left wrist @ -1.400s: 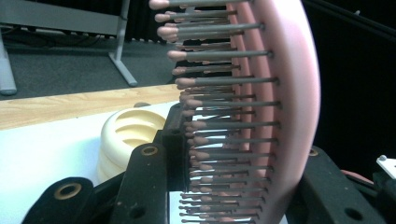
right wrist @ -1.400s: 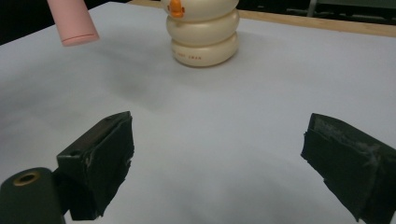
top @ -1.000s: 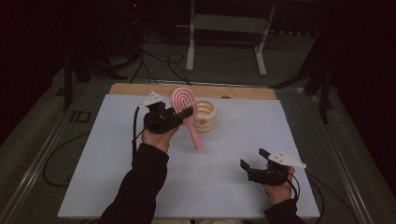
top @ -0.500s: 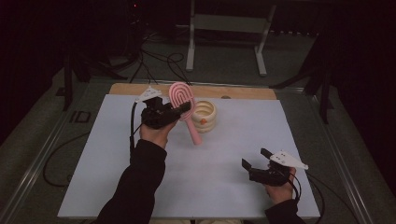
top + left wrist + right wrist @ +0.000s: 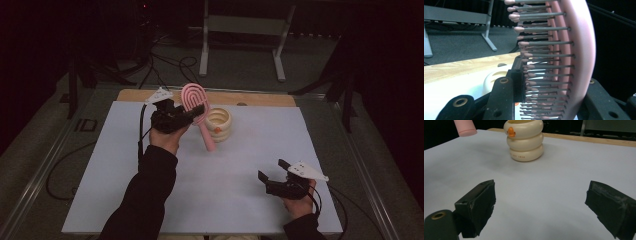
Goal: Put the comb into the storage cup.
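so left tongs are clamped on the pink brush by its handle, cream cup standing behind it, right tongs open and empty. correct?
Not quite. The left tongs grip the pink brush by its bristled head, not its handle; the handle hangs free below. The left gripper view shows the bristles between the jaws. The rest holds: the cream cup stands behind it, and the right tongs are open and empty.

Here's the counter (image 5: pixel 260 99), a wooden top with a bare strip showing along its far edge, and a big pale blue-white sheet (image 5: pixel 200 190) is spread flat over nearly all of it. Standing right on that sheet, toward the far middle, is a cream ribbed cup (image 5: pixel 218 123) with a small orange mark on its side, upright and alone on the sheet.
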The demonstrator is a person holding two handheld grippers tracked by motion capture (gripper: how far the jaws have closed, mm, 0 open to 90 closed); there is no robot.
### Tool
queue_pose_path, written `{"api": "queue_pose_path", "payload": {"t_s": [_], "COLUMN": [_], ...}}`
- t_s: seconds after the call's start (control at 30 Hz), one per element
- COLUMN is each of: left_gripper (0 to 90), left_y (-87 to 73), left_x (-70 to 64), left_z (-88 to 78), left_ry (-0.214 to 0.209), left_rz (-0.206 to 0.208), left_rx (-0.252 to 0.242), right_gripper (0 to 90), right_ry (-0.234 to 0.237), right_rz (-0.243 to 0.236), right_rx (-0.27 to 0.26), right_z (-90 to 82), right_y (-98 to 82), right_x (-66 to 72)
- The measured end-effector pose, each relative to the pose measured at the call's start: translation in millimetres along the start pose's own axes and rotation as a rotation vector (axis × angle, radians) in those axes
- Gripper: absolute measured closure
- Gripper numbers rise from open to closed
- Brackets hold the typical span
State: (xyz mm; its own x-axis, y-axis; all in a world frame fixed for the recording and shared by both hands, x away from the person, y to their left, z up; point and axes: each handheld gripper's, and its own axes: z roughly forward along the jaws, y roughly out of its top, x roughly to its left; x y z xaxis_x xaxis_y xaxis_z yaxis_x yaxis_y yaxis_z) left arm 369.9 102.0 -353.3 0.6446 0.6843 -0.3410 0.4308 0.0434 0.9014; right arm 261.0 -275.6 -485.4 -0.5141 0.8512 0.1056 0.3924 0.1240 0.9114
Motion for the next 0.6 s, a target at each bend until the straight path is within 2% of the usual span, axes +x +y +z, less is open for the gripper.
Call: {"api": "queue_pose_path", "payload": {"t_s": [0.6], "left_gripper": [64.8], "left_y": [9.0], "left_x": [0.8], "left_z": [8.2], "left_ry": [0.017], "left_rz": [0.037], "left_rx": [0.005], "right_gripper": [8.7], "right_ry": [-0.003], "right_rz": [-0.001], "right_rx": [0.006], "right_z": [0.9], "right_y": [-0.5], "right_x": [-0.3]}}
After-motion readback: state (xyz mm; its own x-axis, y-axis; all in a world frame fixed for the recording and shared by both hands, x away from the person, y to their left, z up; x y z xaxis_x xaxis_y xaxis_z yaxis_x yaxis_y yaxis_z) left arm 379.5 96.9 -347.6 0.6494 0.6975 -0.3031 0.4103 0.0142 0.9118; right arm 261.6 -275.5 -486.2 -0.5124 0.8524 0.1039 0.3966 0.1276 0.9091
